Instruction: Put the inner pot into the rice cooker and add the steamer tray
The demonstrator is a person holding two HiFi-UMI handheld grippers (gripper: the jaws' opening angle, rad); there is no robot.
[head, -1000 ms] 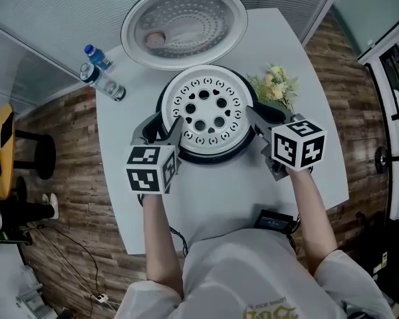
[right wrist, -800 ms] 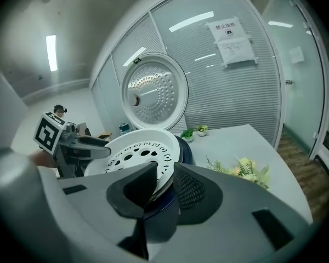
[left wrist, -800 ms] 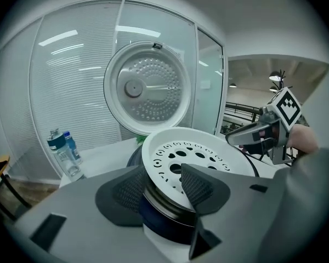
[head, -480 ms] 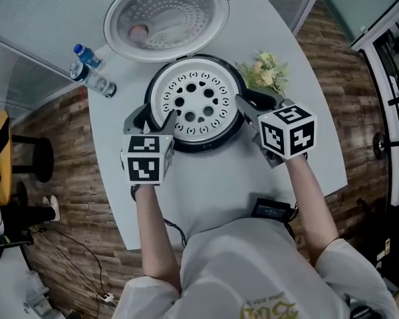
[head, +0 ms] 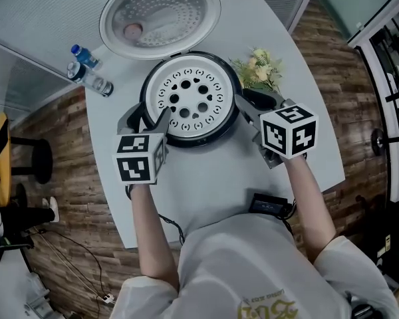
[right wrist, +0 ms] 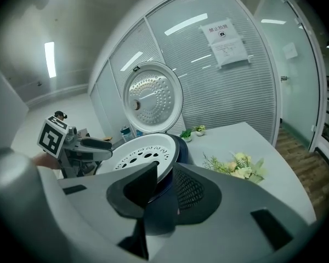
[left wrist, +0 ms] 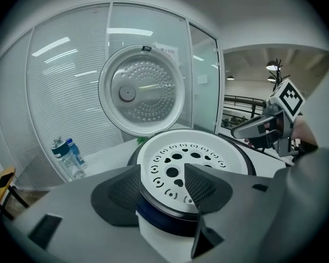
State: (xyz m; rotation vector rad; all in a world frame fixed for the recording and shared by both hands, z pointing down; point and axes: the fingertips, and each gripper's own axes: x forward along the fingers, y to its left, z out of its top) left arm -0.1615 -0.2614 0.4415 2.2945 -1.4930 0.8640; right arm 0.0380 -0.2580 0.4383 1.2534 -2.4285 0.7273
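The white steamer tray with round and heart-shaped holes lies in the top of the rice cooker, whose lid stands open behind it. The tray hides the inner pot. My left gripper is at the tray's near-left rim. Its jaws have just been opening and now straddle the rim without pressing on it; the left gripper is open. My right gripper is at the right side, and in its own view the right gripper is shut on the tray's rim.
Two water bottles lie at the white table's far left. A bunch of flowers sits just right of the cooker, beside my right gripper. A black box with a cable rests at the table's near edge.
The left gripper's jaws have spread wider around the tray's rim. The head view has shifted a little; the tray, the cooker and the right gripper stay as they were.
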